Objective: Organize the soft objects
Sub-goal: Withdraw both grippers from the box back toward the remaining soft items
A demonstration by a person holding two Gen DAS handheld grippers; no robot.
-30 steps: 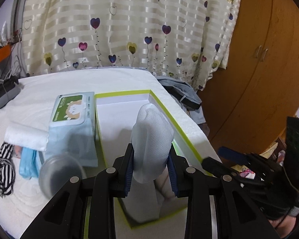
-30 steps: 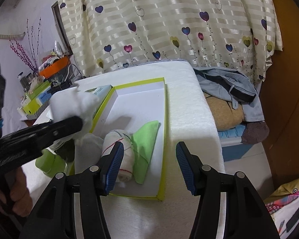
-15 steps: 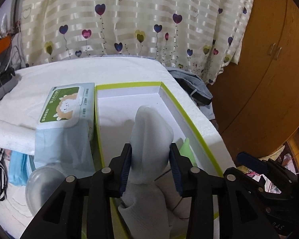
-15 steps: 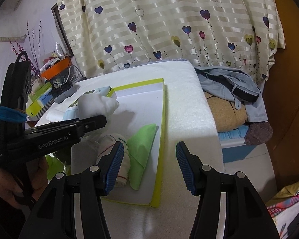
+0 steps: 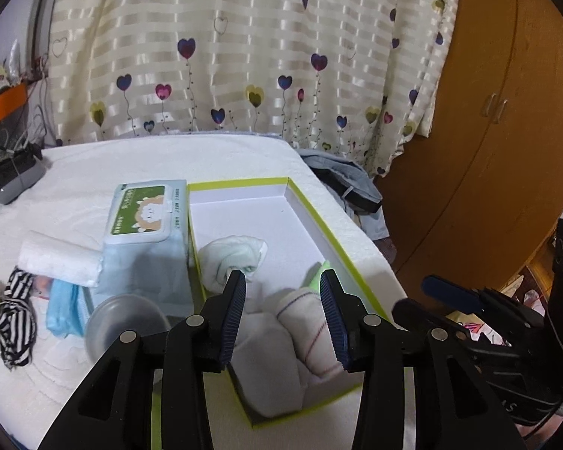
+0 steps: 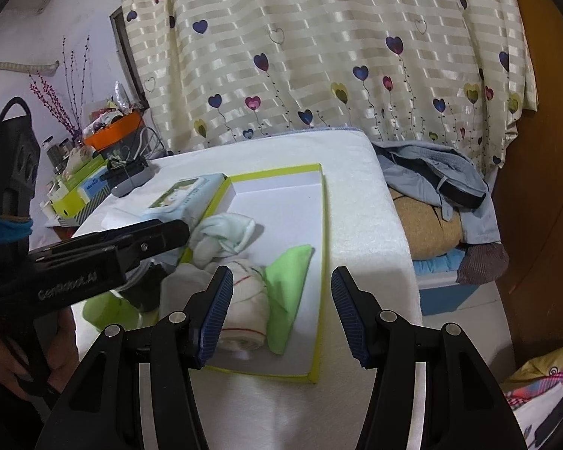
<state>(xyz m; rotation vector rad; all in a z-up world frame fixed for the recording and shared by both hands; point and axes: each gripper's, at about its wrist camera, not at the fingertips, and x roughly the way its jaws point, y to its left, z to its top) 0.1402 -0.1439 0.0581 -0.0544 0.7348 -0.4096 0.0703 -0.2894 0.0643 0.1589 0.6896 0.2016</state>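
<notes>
Left tongs (image 5: 281,300) have just been opening, nothing between them; pale rolled sock (image 5: 232,262) sits mid-frame in the lime-edged white box (image 5: 311,210). Right tongs (image 6: 281,313) gape empty. Next: probably grab the striped cloth (image 5: 17,318), lower left.

A pale bundled sock (image 5: 232,258) lay in the green-edged box (image 5: 321,220), beside a striped roll (image 5: 307,318) and a green cloth (image 6: 287,281).

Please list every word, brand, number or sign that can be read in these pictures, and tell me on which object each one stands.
"GenRobot.AI": on the side of the left hand-held gripper, in the right wrist view.
Wipes pack: green label with a cartoon animal; its print is too small to read.
Blue-and-white box on the shelf: a blue word, too blurred to read.
Nothing else readable.
</notes>
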